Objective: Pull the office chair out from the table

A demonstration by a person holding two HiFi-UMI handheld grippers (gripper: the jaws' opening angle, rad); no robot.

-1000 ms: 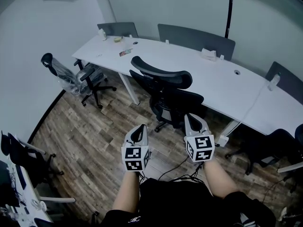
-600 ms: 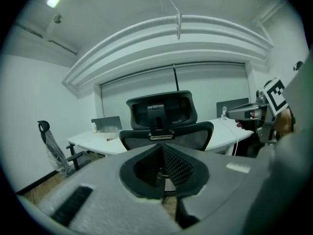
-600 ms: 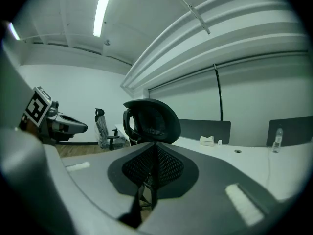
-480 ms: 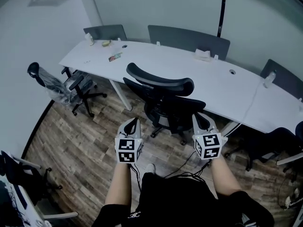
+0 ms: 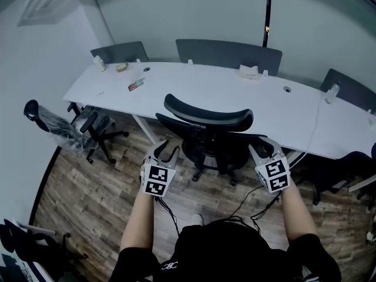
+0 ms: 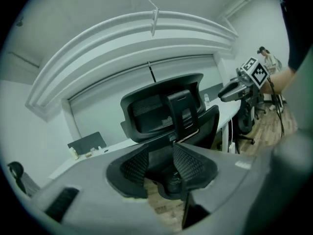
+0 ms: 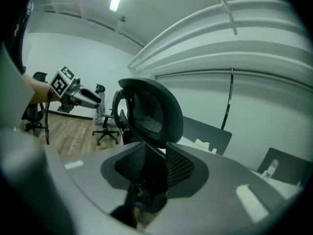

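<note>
The black office chair (image 5: 207, 133), with a curved headrest (image 5: 208, 113), stands at the white table (image 5: 194, 87), its back toward me. My left gripper (image 5: 169, 147) hangs off the chair's left side, apart from it. Its jaws are opening and hold nothing. My right gripper (image 5: 262, 146) hovers by the right edge of the backrest. Its jaws are opening too, with nothing between them. In the left gripper view the chair (image 6: 166, 114) shows beyond the left gripper (image 6: 161, 161), with the right gripper (image 6: 234, 89) past it. The right gripper view shows the headrest (image 7: 152, 110) ahead of the right gripper (image 7: 149, 166).
A plastic-wrapped office chair (image 5: 64, 125) stands at the left on the wood floor. Another dark chair (image 5: 335, 169) is at the right. Grey divider panels (image 5: 229, 51) line the table's far edge. Cables (image 5: 241, 204) trail across the floor near my feet.
Both grippers have spread apart, out toward the two sides of the chair. Their jaws were shut and now stand apart. The chair looks unmoved at the table.
</note>
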